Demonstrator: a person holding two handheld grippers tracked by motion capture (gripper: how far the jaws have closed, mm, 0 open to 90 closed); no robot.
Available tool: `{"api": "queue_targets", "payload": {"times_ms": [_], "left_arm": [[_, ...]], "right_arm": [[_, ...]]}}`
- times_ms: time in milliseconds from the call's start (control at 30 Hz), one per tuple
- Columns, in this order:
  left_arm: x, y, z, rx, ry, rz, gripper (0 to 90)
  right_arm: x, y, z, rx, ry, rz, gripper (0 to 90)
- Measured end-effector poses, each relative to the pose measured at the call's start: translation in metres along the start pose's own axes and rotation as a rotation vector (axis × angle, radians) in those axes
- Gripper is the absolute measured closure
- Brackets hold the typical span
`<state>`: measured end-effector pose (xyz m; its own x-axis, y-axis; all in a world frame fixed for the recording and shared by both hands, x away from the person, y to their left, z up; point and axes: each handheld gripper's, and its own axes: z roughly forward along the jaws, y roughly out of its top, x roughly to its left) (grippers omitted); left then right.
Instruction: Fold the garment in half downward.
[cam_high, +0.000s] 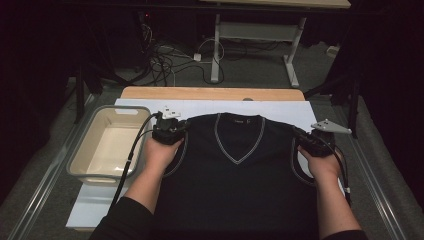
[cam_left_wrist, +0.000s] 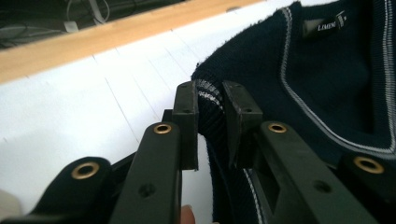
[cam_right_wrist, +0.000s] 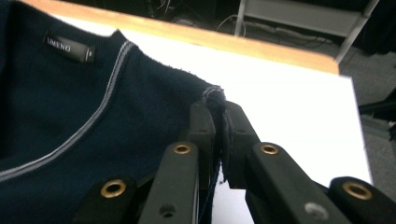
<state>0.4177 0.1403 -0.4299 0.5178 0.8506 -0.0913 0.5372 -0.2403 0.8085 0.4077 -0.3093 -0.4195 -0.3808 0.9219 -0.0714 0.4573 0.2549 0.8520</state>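
In the left gripper view we see our left gripper (cam_left_wrist: 208, 100) clamped on the striped shoulder edge of the knitted vest (cam_left_wrist: 299, 79), a fold of dark navy cloth bunched between the two black jaws at the centre of the frame. In the right gripper view the right gripper (cam_right_wrist: 219, 112) pinches the other shoulder edge just as tightly, with the trim peeking out above the jaw tips. The vest is sleeveless and dark navy, with a pale stripe running round the V-neck and armholes and a small label inside the collar. In the high view it lies flat, front up, across the middle of the white board (cam_high: 280, 107), with our hands at its two shoulders. A cream tub (cam_high: 82, 150) sits at centre left, just beside the board.
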Motion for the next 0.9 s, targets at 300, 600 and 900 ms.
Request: {"api": "queue_targets", "payload": {"times_ms": [300, 600, 900], "left_arm": [[-0.017, -0.019, -0.018, -0.023, -0.035, 0.037, 74.8], [-0.032, -0.045, -0.039, -0.041, -0.067, 0.103, 74.8], [-0.042, -0.082, -0.051, -0.039, -0.122, 0.144, 74.6]], "right_arm": [[0.008, -0.022, -0.026, -0.029, 0.021, -0.002, 85.8], [0.026, -0.043, -0.062, -0.076, 0.041, -0.045, 85.7], [0.039, -0.076, -0.084, -0.098, 0.062, -0.056, 85.7]]}}
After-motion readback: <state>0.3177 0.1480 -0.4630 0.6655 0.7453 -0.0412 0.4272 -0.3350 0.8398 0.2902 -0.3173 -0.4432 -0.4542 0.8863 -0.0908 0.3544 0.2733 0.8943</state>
